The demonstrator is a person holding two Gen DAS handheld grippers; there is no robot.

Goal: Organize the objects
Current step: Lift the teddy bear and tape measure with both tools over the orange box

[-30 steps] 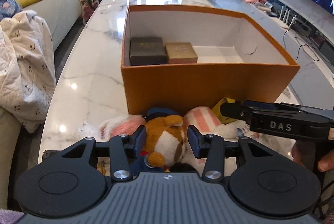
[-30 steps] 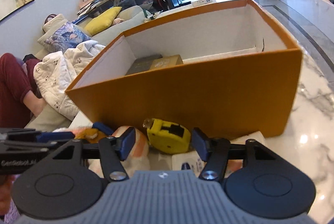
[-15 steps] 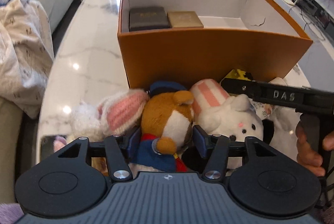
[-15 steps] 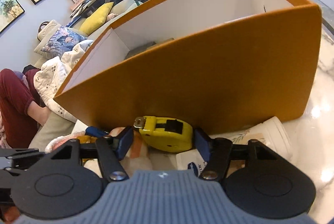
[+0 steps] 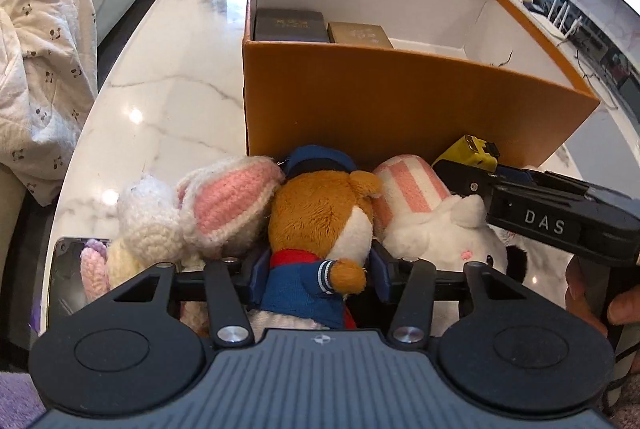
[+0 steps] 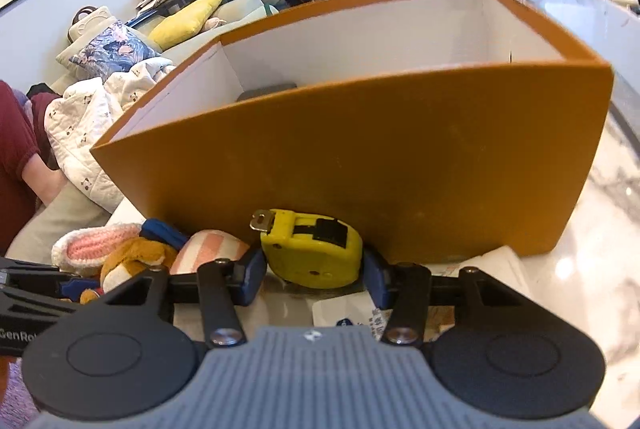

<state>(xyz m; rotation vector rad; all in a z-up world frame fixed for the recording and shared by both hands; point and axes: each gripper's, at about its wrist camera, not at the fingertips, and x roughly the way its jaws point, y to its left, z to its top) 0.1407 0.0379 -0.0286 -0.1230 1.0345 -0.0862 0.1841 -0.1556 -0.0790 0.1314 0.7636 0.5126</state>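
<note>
Left gripper (image 5: 318,275) fingers (image 5: 258,275) sit either side of the brown plush dog (image 5: 324,229) in a blue jacket, closing, pads against its body. Right gripper (image 6: 314,275) fingers (image 6: 252,279) straddle the yellow tape measure (image 6: 314,249), closing; left pad looks on it, right pad right at its edge, full contact can't be confirmed. Both items lie on the marble worktop (image 5: 168,97) just in front of the orange box (image 5: 400,101), near wall. Pink-eared knit bunny (image 5: 192,217) touches the dog's left, white plush with striped ear (image 5: 432,225) on its right. Inside the box, at the left: a black case (image 5: 289,25) and a gold case (image 5: 358,35), side by side. Paper packet (image 6: 492,269) under the tape measure.
</note>
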